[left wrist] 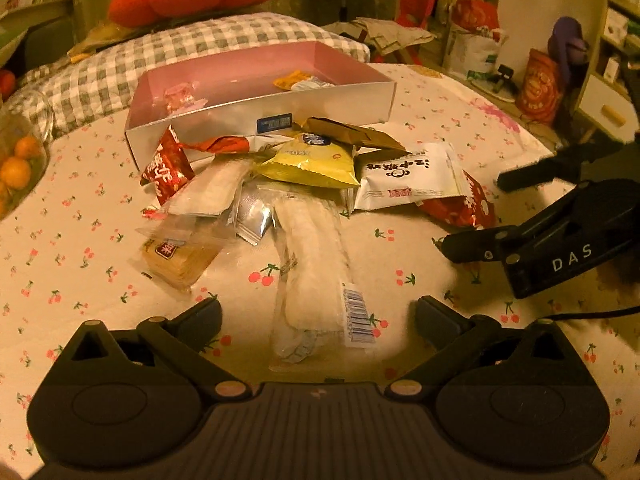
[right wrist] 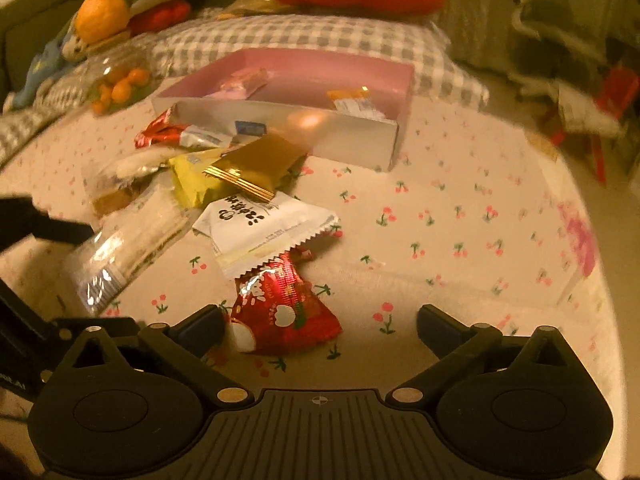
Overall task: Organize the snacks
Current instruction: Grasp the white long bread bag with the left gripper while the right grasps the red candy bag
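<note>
Both grippers open over a snack heap on the cherry-print bench (left wrist: 400,256).

Left gripper (left wrist: 318,314): fingers spread, nothing gripped, a long clear packet (left wrist: 312,264) lying between them. Right gripper (right wrist: 320,322): fingers wide, empty; red packet (right wrist: 280,312) just beside its left finger. Pink-lined box (left wrist: 256,84) behind the heap holds a few snacks.

Assorted snack packets (left wrist: 304,168) heaped before an open pink-lined box (left wrist: 256,80) holding a few packets.
</note>
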The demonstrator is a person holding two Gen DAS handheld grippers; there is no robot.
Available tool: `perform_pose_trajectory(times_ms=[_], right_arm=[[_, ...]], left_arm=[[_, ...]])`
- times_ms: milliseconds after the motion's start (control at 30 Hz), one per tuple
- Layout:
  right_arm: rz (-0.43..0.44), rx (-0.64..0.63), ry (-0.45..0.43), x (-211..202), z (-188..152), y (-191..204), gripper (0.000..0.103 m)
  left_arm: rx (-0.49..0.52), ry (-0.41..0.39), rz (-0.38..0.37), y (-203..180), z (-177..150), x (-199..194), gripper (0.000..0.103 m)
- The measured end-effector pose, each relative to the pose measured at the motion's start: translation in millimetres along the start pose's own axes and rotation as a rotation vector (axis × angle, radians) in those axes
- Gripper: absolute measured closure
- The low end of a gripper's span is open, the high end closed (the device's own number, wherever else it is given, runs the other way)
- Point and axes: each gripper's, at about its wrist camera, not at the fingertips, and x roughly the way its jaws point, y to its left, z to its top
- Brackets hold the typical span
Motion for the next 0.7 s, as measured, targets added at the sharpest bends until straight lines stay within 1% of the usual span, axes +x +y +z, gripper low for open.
perform_pose_trajectory(times_ms=[67, 200, 333, 400, 433, 467, 500, 567, 600, 700], right_arm=[[0.004, -0.021, -0.002, 0.9, 1.1, 0.2, 0.0], [-0.002, -0.012, 0.021, 3.2, 5.7, 1.4, 0.0], [-0.021, -0.013, 0.044, 4.9, 12.0, 5.3, 0.0], [-0.037, -0.025, 0.037, 3.5, 14.0, 7.8, 0.002], [-0.039, -0.03, 0.031, 2.6, 14.4, 8.6, 0.002], [-0.035, -0.035, 0.031, 2.2, 14.8, 9.4, 0.003], [-0.028, -0.038, 0.034, 2.1, 14.9, 10.1, 0.004], [-0.023, -0.041, 0.038, 2.6, 15.5, 11.3, 0.009], [-0.018, -0.041, 0.038, 2.4, 15.4, 11.9, 0.01], [0.005, -0.032, 0.038, 0.8, 17.1, 12.2, 0.021]], left_arm=[[0.003, -0.012, 0.0, -0.4, -0.7, 0.4, 0.0], [0.008, -0.033, -0.002, -2.1, -0.6, 1.6, 0.0], [0.01, -0.02, -0.004, -2.0, 3.5, 3.4, 0.0], [0.013, -0.016, -0.013, -2.4, 4.6, 1.8, 0.006], [0.016, -0.017, -0.016, -3.0, 5.3, 0.4, 0.011], [0.02, -0.017, -0.018, -3.3, 6.4, -0.2, 0.016], [0.024, -0.019, -0.019, -4.1, 6.8, -1.2, 0.018], [0.028, -0.023, -0.018, -5.5, 8.1, -1.4, 0.025], [0.027, -0.025, -0.016, -5.6, 8.5, -1.6, 0.027], [0.017, -0.03, -0.013, -4.8, 10.0, -2.7, 0.036]])
